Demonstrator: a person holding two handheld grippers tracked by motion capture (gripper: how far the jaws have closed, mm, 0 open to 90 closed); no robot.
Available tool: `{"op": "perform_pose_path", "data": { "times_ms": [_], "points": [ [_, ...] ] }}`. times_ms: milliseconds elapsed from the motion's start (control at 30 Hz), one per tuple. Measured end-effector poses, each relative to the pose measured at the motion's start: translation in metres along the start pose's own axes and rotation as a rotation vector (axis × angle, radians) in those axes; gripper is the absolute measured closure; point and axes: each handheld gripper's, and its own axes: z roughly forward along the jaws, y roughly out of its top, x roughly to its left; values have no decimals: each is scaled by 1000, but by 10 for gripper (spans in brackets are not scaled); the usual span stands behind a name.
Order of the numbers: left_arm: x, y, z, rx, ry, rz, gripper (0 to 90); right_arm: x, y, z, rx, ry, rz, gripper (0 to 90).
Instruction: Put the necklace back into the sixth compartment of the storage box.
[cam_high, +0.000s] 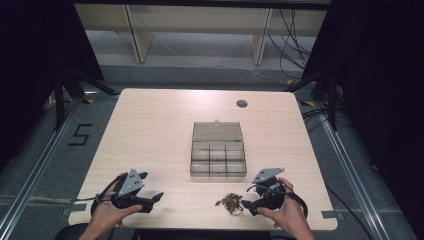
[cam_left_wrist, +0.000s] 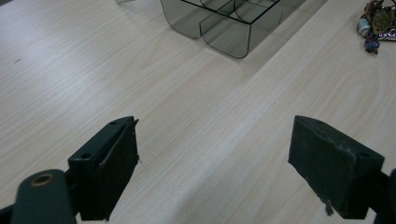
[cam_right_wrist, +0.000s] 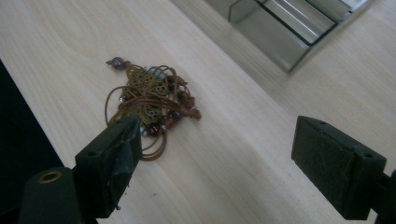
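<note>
A tangled brown cord necklace with beads and brass pendants (cam_high: 230, 202) (cam_right_wrist: 149, 95) lies near the table's front edge; its end shows in the left gripper view (cam_left_wrist: 376, 21). A clear compartment box (cam_high: 218, 159) (cam_left_wrist: 224, 21) (cam_right_wrist: 285, 28) stands open at the table's middle, lid folded back. My right gripper (cam_high: 248, 206) (cam_right_wrist: 233, 149) is open just right of the necklace, its left jaw touching the cord's edge. My left gripper (cam_high: 152, 192) (cam_left_wrist: 212, 158) is open over bare wood at the front left, nothing between its jaws.
The wooden table (cam_high: 150, 130) has a round cable hole (cam_high: 242, 103) at the back right. Its front edge runs close to both hands. Dark stands and cables sit on the floor beyond the table's sides.
</note>
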Motion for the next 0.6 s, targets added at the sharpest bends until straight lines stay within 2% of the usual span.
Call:
{"op": "perform_pose_path", "data": {
  "times_ms": [100,200,300,333,400,433,467,500,567,600],
  "points": [
    [0,0,0,0,-3,7,151,3,3,3,0,-8,0,172],
    [1,0,0,-1,-2,8,152,7,8,6,28,30,-33,172],
    [1,0,0,-2,-2,8,151,12,11,8,43,24,-41,172],
    [-1,0,0,5,-1,-12,151,13,12,10,49,26,-47,173],
    [-1,0,0,5,-1,-13,152,15,13,11,61,30,-45,174],
    [0,0,0,3,2,14,152,18,15,13,84,30,-39,179],
    [0,0,0,7,4,13,152,19,16,14,83,46,-49,181],
    [0,0,0,1,3,10,152,20,17,17,90,36,-45,182],
    [1,1,-1,23,0,32,152,21,19,20,84,56,-71,184],
    [1,1,-1,20,-7,28,152,24,19,19,105,46,-44,188]
  ]
}}
